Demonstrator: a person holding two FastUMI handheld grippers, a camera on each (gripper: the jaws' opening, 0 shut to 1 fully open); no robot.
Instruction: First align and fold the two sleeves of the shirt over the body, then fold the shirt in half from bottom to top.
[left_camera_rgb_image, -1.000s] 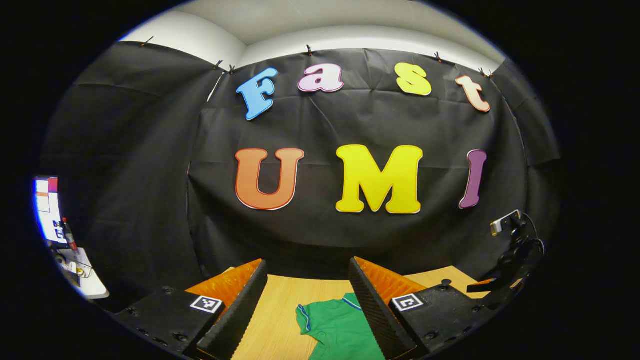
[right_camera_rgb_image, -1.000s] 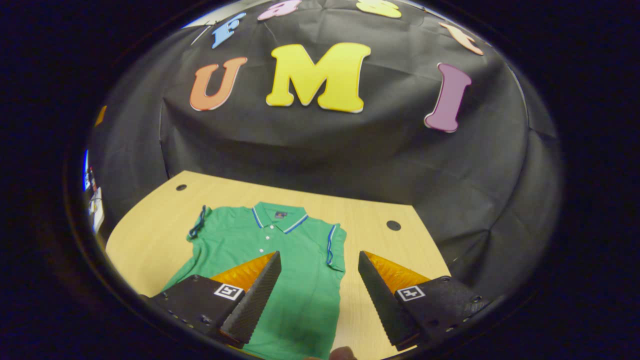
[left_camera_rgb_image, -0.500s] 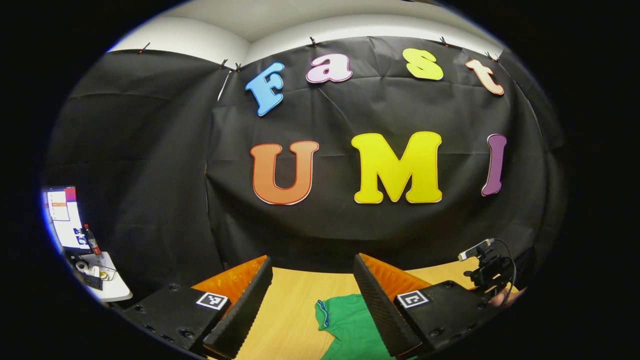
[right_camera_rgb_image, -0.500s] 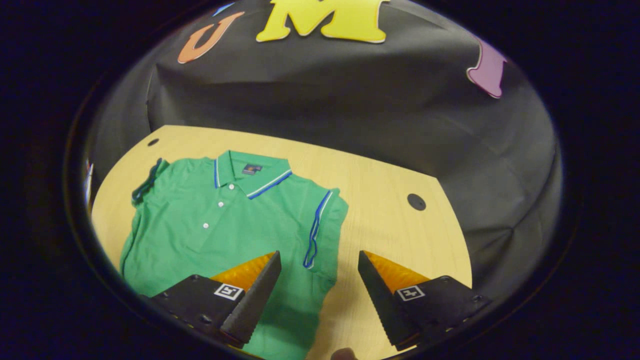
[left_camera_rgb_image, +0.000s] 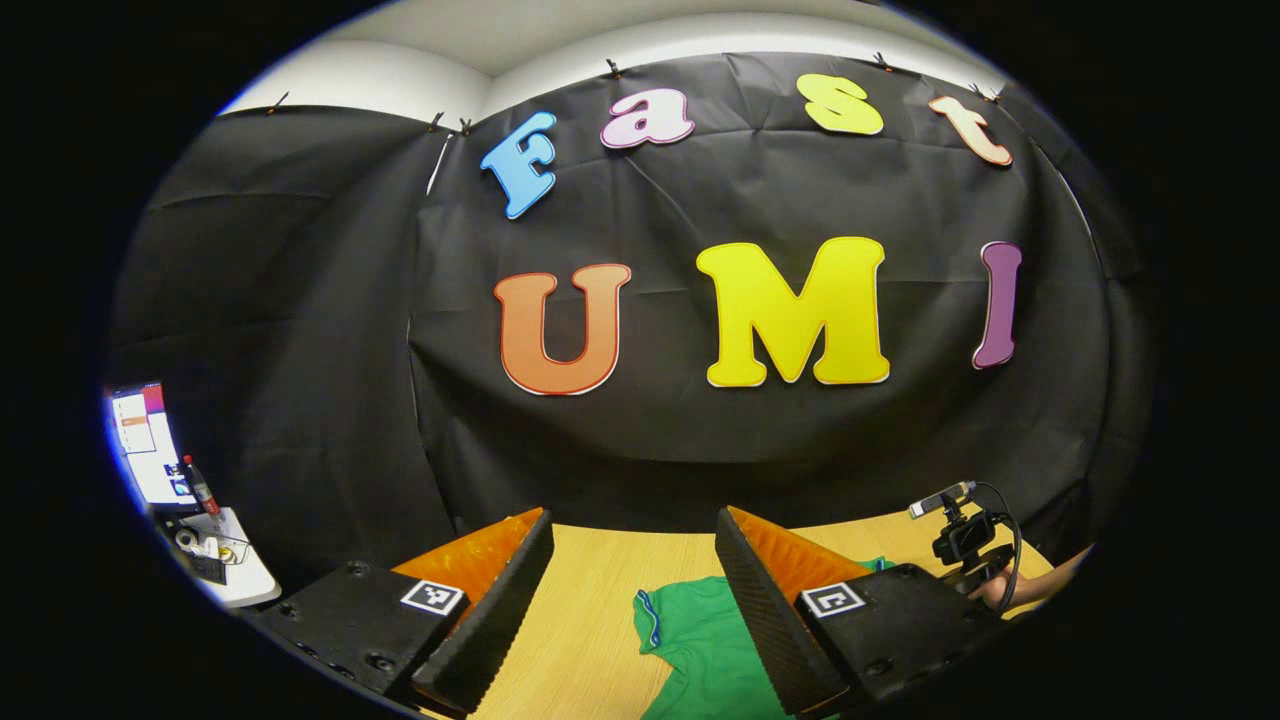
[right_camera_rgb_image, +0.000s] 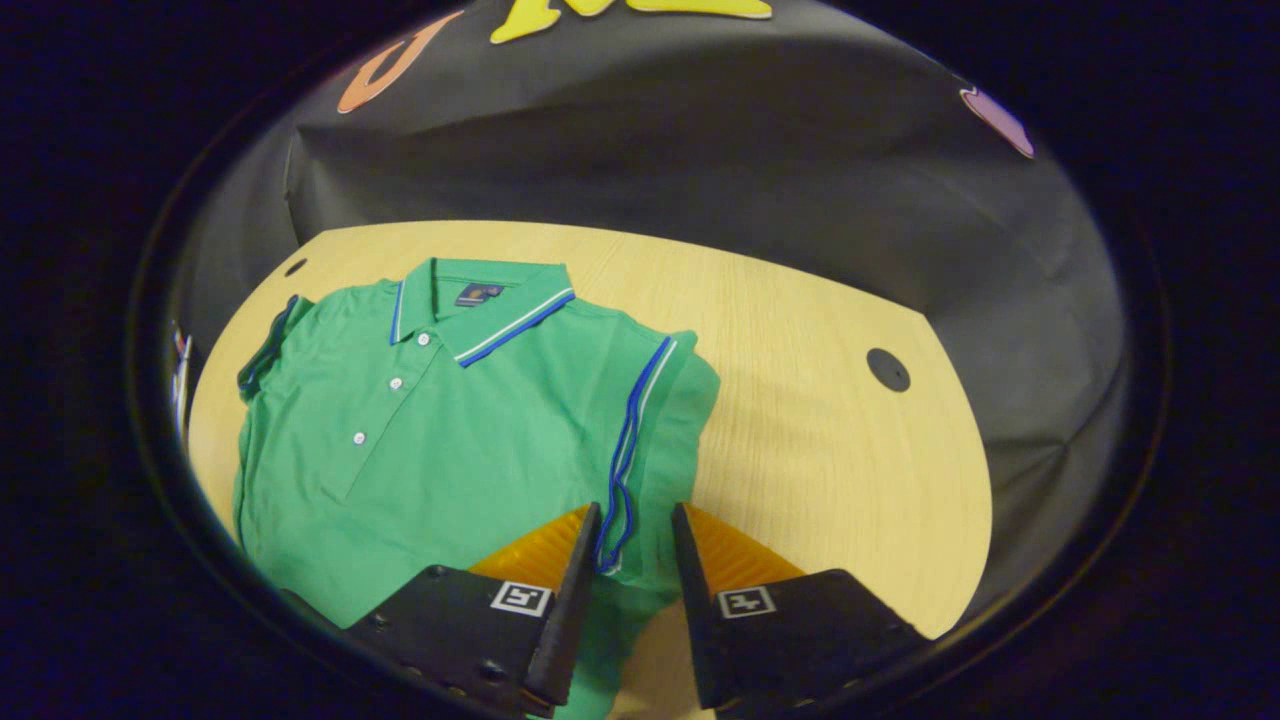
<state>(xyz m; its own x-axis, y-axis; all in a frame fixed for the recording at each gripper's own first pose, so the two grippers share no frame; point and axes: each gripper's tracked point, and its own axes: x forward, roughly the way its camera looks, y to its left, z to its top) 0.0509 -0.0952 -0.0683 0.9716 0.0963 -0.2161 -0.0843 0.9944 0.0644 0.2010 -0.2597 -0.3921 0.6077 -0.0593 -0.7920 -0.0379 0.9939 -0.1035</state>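
A green polo shirt (right_camera_rgb_image: 450, 430) with blue and white trim lies flat on the wooden table (right_camera_rgb_image: 820, 450), collar at the far side. Its right sleeve (right_camera_rgb_image: 665, 420) lies along the body's edge, with the striped hem running toward me. My right gripper (right_camera_rgb_image: 635, 515) sits low over that hem. Its fingers are narrowed to either side of the trim, with a gap still showing. The shirt's left sleeve (right_camera_rgb_image: 262, 350) is bunched at the far left. In the left gripper view my left gripper (left_camera_rgb_image: 630, 530) hangs open above the table, with a corner of the shirt (left_camera_rgb_image: 700, 640) between its fingers.
The other gripper (left_camera_rgb_image: 965, 535) and the hand (left_camera_rgb_image: 1030, 585) holding it show at the right of the left gripper view. A monitor (left_camera_rgb_image: 145, 450) and a small white side table (left_camera_rgb_image: 225, 560) stand off to the left. Two cable holes (right_camera_rgb_image: 887, 369) (right_camera_rgb_image: 295, 267) pierce the tabletop.
My right gripper has dropped toward the shirt's right sleeve, and its fingers have drawn in from wide open around the striped hem. The left gripper has only drifted slightly.
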